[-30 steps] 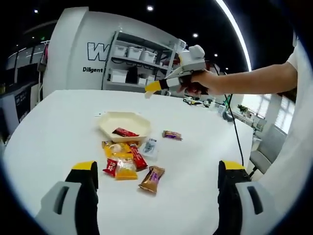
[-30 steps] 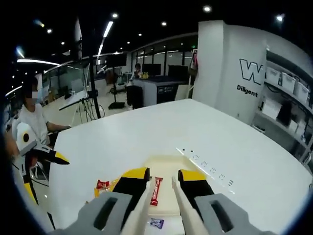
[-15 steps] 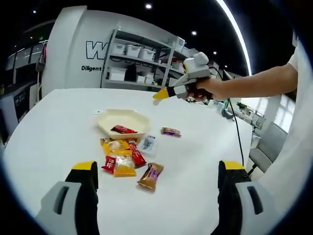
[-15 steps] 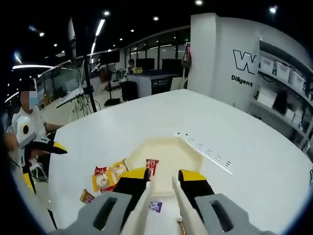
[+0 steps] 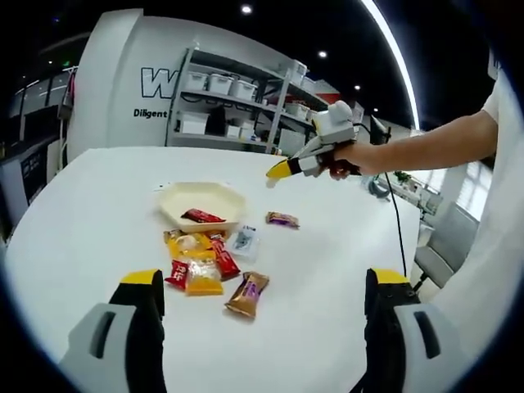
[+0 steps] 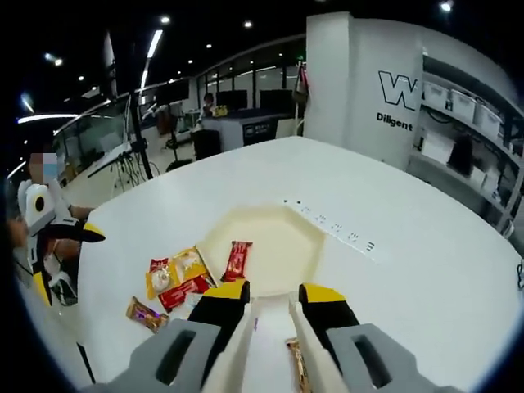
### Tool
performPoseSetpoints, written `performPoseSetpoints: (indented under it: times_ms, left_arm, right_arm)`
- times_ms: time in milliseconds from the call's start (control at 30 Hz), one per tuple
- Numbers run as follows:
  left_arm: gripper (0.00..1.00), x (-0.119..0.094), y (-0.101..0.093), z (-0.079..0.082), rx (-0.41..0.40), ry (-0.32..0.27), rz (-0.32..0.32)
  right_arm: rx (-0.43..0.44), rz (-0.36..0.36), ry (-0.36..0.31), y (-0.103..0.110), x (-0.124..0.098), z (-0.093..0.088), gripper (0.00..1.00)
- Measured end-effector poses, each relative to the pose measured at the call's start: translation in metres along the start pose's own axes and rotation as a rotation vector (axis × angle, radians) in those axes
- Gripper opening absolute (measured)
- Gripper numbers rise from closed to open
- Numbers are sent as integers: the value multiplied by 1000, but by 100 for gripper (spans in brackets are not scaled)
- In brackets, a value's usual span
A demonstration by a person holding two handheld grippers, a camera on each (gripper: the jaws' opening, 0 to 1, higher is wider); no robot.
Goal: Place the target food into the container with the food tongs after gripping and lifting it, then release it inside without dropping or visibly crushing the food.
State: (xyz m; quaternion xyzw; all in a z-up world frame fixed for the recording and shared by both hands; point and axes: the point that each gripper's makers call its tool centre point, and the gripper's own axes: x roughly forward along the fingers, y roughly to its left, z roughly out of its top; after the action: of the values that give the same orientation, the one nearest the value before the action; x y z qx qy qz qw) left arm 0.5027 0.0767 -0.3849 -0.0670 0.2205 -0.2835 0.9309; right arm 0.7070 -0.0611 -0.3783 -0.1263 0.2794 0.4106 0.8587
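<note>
a wide white table [image 5: 82,213] is seen in both views, with shelving [image 5: 237,106] and storage boxes behind it in the left gripper view. on the table a shallow cream container [image 5: 201,201] is placed, and one red snack bar [image 5: 202,216] lies inside it; the same container [image 6: 274,246] and red snack bar [image 6: 237,260] are seen in the right gripper view. just beside the container's near rim a loose cluster of packets is spread: a yellow packet [image 5: 195,246], a red packet [image 5: 223,260], a small red packet [image 5: 177,275], a brown bar [image 5: 247,294] and a clear sachet [image 5: 243,241]. a purple-brown packet [image 5: 282,219] lies apart on the far side of the cluster.

the left gripper [image 5: 266,282] is shown with its yellow-tipped jaws spread wide, and nothing is held between them. the right gripper [image 5: 282,169] is held in a person's hand [image 5: 348,157] above the table, beyond the container. the right gripper [image 6: 266,293] is seen with its jaws drawn narrow around the pale food tongs [image 6: 237,344], whose arms lie between the jaws. no food is gripped at the tongs' visible part. the tong tips cannot be made out.
</note>
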Motion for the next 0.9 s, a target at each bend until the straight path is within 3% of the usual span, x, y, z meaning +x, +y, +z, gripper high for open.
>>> performPoseSetpoints:
  times_ms: [900]
  left_arm:
    - [99, -2, -4, -9, -9, 35, 4]
  right_arm:
    - [45, -29, 98, -22, 5, -53, 20]
